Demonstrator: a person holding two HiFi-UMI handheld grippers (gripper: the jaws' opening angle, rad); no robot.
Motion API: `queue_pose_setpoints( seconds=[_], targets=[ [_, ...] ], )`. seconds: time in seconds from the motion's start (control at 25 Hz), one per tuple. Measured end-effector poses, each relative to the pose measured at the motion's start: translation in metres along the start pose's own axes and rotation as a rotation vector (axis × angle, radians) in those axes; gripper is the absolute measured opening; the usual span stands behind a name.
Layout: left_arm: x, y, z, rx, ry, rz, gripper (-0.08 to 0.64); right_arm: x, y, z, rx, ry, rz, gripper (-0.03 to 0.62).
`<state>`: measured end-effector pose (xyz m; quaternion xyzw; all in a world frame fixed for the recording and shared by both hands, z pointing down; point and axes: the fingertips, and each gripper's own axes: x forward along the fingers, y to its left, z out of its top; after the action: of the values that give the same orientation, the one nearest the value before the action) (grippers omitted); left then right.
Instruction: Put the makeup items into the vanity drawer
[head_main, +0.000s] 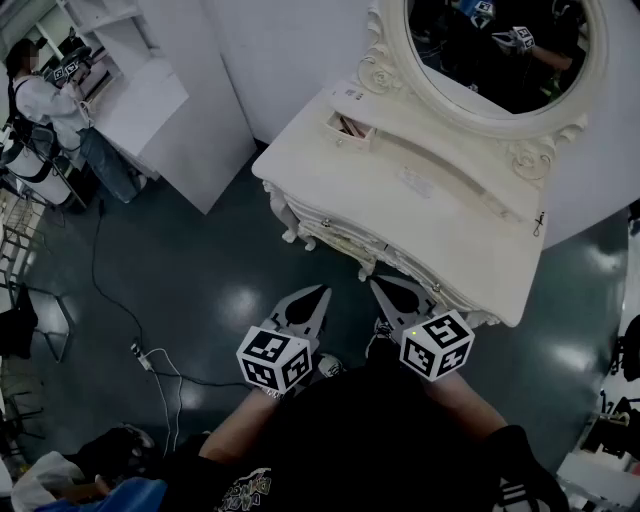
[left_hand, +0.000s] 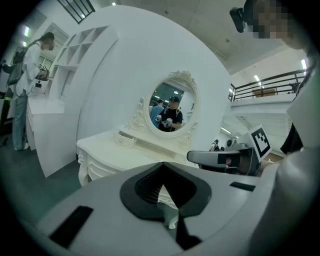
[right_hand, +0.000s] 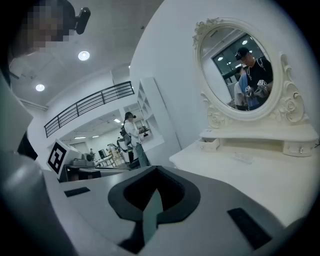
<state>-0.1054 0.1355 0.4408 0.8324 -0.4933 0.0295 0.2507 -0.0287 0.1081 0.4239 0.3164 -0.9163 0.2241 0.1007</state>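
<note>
The left hand-held gripper (head_main: 318, 298) and right hand-held gripper (head_main: 383, 288) both have their jaws together on nothing, held near the vanity bench (head_main: 440, 240). Its small drawer (head_main: 350, 127) stands open with reddish makeup items apparently inside. A pale flat item (head_main: 415, 181) on top may still need stowing.

Matt cream-painted vanity (head_main: 420, 215) stands on a glossy, smooth dark floor (head_main: 200, 270).

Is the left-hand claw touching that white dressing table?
Apart. The head view shows dark floor between the left gripper and the vanity.
</note>
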Motion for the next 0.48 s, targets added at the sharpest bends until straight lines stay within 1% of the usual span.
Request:
queue_pose_setpoints(
  seconds=[0.48],
  targets=[
    [-0.0006, 0.0053, 0.0003, -0.005, 0.007, 0.006, 0.0, 0.006, 0.0022, -0.0004, 0.011, 0.003, 0.01, 0.029]
  ],
)
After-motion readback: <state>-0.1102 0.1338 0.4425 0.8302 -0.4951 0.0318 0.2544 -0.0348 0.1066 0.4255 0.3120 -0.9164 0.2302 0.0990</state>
